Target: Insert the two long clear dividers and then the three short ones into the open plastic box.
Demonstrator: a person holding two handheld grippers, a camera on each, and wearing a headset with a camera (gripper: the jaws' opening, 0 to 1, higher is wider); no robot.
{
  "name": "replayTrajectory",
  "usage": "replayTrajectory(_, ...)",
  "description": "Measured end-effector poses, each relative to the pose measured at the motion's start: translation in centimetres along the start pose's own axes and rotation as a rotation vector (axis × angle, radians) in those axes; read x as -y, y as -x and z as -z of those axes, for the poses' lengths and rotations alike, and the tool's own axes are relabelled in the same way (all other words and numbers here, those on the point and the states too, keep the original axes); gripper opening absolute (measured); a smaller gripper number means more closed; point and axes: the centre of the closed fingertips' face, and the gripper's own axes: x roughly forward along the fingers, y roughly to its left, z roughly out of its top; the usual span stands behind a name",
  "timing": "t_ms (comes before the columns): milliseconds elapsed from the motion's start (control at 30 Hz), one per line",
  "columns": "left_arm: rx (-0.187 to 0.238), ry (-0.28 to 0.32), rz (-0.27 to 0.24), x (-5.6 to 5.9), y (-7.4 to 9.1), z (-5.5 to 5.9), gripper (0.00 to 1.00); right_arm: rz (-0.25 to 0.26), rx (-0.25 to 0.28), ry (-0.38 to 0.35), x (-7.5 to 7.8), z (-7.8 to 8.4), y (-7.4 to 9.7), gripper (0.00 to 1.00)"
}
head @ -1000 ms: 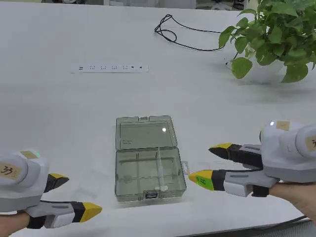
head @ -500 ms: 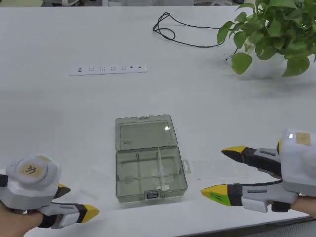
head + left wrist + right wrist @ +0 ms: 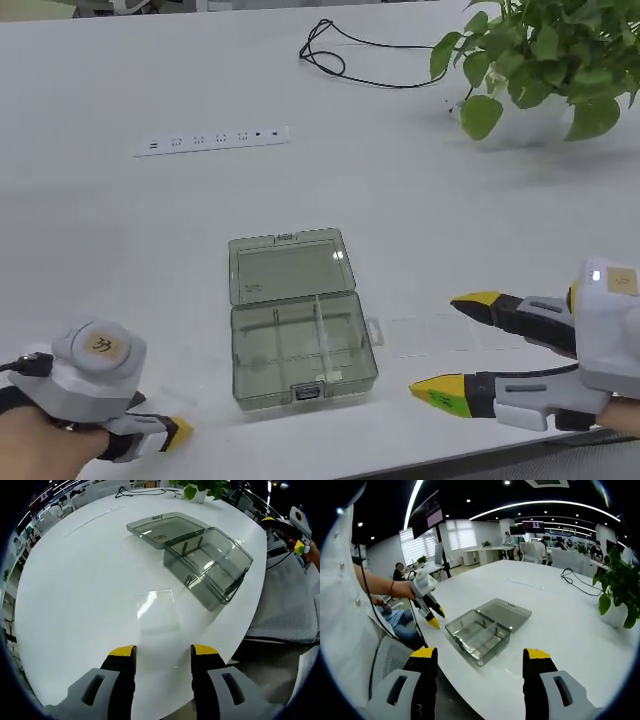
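Observation:
The smoky clear plastic box (image 3: 302, 345) lies open near the table's front edge, its lid (image 3: 290, 265) folded flat behind it. One clear divider (image 3: 323, 328) stands inside, running front to back. Faint clear dividers (image 3: 432, 333) lie flat just right of the box. My right gripper (image 3: 455, 345) hovers open beside them, jaws wide and pointing left. My left gripper (image 3: 165, 425) sits low at the front left, tilted down, open. Its own view shows a clear divider (image 3: 157, 607) flat on the table ahead of the left gripper (image 3: 164, 651), with the box (image 3: 207, 565) beyond.
A white power strip (image 3: 212, 140) lies far back on the white table (image 3: 120, 260). A black cable (image 3: 340, 60) and a potted plant (image 3: 540, 50) sit at the back right. The table's front edge runs close under both grippers. A person sits far off in the right gripper view.
My right gripper has drawn back to the right, away from the box. My left gripper has rolled over and tipped down toward the table. The box has stayed put.

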Motion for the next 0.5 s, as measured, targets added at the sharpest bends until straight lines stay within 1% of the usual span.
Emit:
replayTrajectory(67,-0.006,-0.017,-0.018,-0.2,-0.2,0.0,0.41,-0.002,-0.003,0.007,0.0,0.2,0.0,0.72)
replayTrajectory(200,-0.021,-0.030,-0.039,-0.3,-0.2,0.1,0.39,-0.004,-0.002,0.007,0.0,0.5,0.2,0.74)
replayTrajectory(333,-0.036,-0.050,-0.064,-0.6,-0.2,0.2,0.37,0.004,-0.014,0.016,0.1,1.0,0.4,0.74)
replayTrajectory(400,-0.039,-0.040,-0.065,-0.6,-0.2,0.1,0.36,0.007,-0.010,0.013,0.2,1.1,0.5,0.74)
replayTrajectory(500,-0.052,-0.042,-0.066,-0.7,-0.2,0.1,0.35,0.010,-0.009,0.014,0.2,1.3,0.6,0.74)
